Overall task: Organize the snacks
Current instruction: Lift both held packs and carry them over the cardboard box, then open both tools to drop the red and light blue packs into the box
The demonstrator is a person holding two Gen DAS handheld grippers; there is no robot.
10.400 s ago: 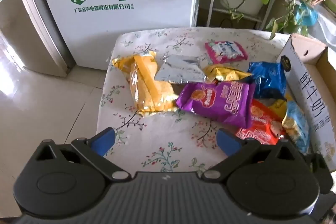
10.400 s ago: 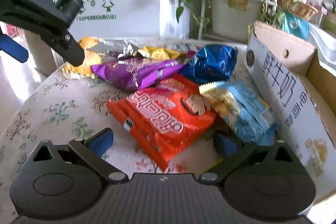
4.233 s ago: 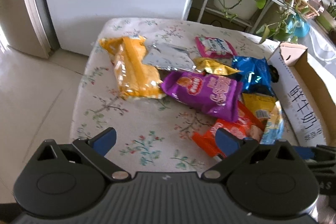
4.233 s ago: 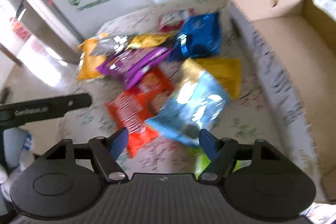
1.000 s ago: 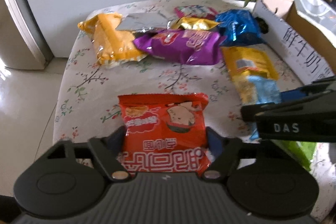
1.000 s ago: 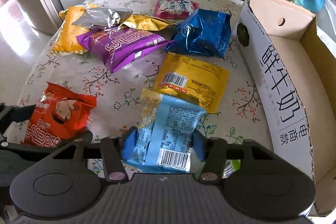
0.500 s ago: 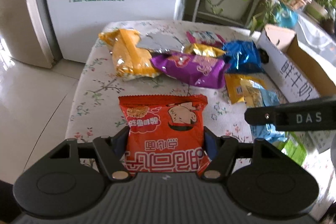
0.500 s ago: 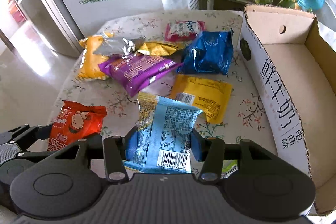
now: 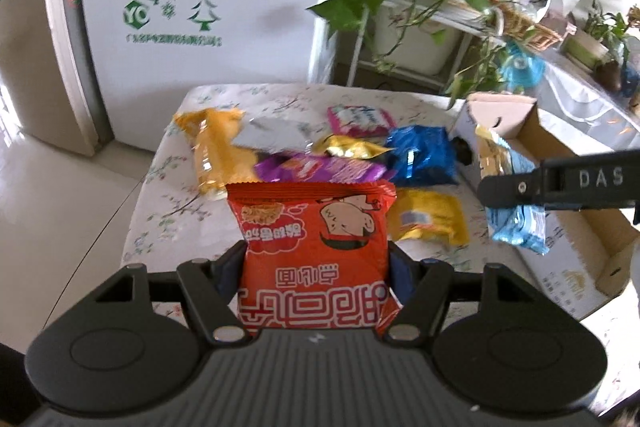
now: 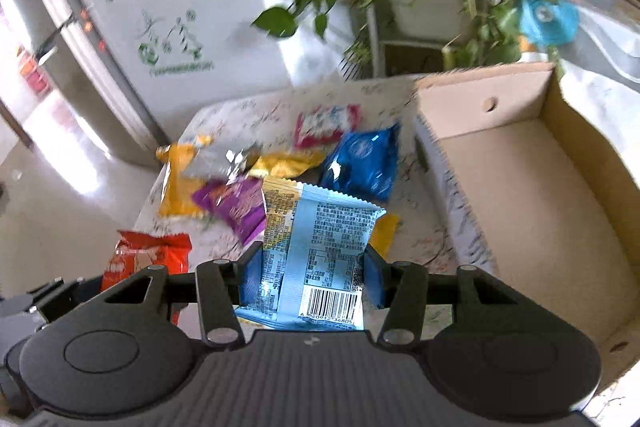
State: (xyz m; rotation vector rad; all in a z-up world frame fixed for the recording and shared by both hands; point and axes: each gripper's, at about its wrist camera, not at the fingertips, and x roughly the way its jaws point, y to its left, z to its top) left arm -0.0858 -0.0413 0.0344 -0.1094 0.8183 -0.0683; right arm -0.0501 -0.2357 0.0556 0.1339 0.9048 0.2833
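Both packets now lifted — left jaws clamp red packet (image 9: 312, 247), right jaws light-blue packet (image 10: 316, 259) beside carton (image 10: 532, 187).

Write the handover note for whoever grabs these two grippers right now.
Left gripper: shut on the red snack bag, lifted off the table.
Right gripper: shut on the light blue snack bag, lifted, beside the cardboard box.
Done: both bags picked up; box shows nothing inside yet.
Left: drop both bags in the box, then collect the purple, dark blue, yellow, orange, silver, gold and pink packs.
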